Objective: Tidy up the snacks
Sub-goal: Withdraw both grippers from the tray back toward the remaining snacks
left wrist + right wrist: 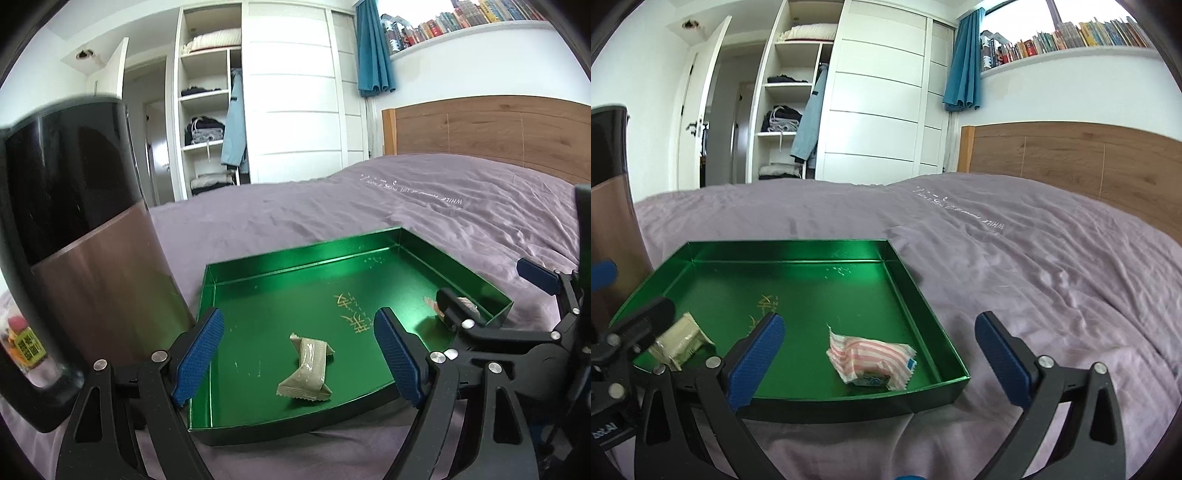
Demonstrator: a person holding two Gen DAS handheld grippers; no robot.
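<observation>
A green metal tray (295,266) lies on the purple bed; it also shows in the right wrist view (798,254). A beige wrapped snack (306,369) lies in its near middle, also seen in the right wrist view (681,341). A pink-striped wrapped snack (870,358) lies in the tray's near right corner, partly hidden in the left wrist view (467,304). My left gripper (301,358) is open and empty, straddling the beige snack. My right gripper (882,360) is open and empty around the striped snack and the tray's right wall.
A tall black and brown canister (85,221) stands just left of the tray, also in the right wrist view (609,206). A clear container of colourful sweets (22,343) sits at far left. The wooden headboard (1071,158) and wardrobe (879,96) stand behind.
</observation>
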